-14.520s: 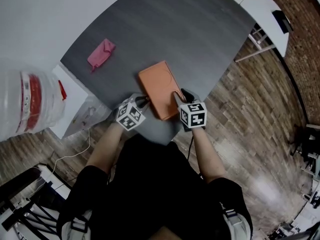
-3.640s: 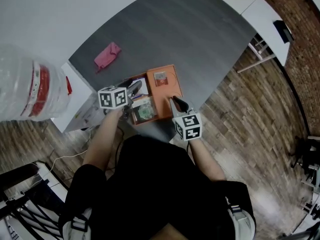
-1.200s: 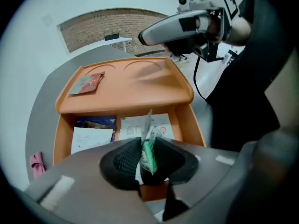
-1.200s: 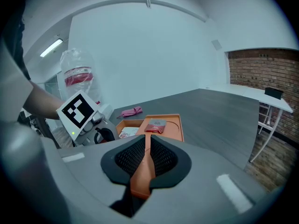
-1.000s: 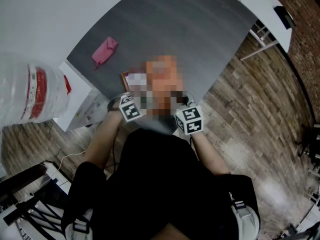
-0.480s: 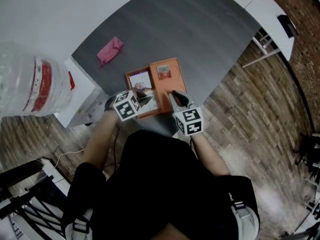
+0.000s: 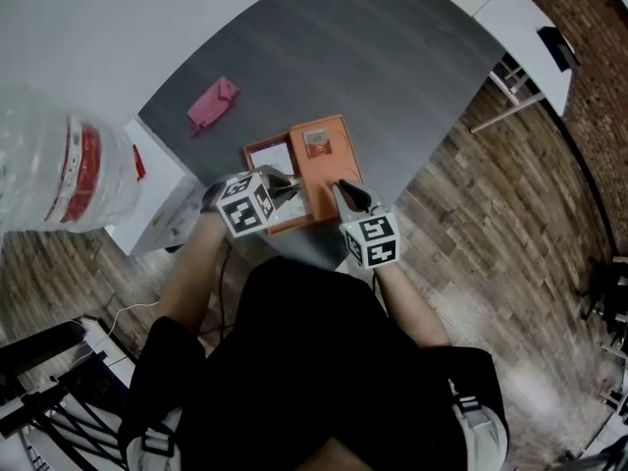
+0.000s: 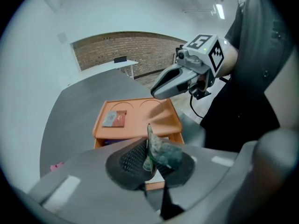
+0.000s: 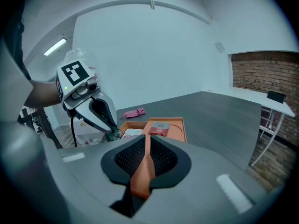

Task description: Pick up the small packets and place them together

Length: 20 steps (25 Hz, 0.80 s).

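The box [image 7: 324, 170] is orange, the tabletop [image 7: 392, 57] dark grey, the cloth [image 7: 212, 104] pink; there is a greenish packet [image 8: 161, 154] and a red packet [image 7: 316, 142].

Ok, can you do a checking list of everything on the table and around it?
Surface: dark grey table, with the box near its front edge.
Job's things: open orange box; a red packet lies on its lid; a green packet is in the left tool.
Clutter: pink cloth.
Grippers: the left tool has just been closing its jaws and is shut on the green packet; the right tool is shut on the lid's edge.
Cables: black cable hangs under the right tool.
Surroundings: water jug, wooden floor, brick wall.
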Available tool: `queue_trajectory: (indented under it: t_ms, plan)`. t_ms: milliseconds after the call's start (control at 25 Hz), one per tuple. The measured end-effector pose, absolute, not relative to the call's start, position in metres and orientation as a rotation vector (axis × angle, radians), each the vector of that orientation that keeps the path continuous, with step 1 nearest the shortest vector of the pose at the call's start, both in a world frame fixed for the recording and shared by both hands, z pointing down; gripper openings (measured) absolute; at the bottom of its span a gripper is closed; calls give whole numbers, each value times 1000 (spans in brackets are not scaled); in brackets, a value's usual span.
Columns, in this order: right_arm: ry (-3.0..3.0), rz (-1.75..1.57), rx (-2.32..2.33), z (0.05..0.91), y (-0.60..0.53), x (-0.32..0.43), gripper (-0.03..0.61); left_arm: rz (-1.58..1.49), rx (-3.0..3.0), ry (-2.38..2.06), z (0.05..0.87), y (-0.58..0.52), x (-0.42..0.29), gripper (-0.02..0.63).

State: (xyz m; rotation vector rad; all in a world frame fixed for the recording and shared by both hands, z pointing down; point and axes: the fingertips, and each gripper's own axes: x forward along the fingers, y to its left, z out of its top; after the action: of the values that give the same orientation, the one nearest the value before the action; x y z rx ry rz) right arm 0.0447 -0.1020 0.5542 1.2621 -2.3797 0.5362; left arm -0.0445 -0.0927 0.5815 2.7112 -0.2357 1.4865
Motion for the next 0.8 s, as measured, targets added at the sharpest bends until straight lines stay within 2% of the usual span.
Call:
queue_trajectory:
  t_ms: [440, 800]
  plan:
    - [-2304, 593, 1430, 556, -91, 86, 37, 1331, 2743, 45, 568, -95, 36, 25]
    - [-2253, 647, 1546, 560, -83, 104, 37, 1625, 2628, 297, 598, -101, 72, 35]
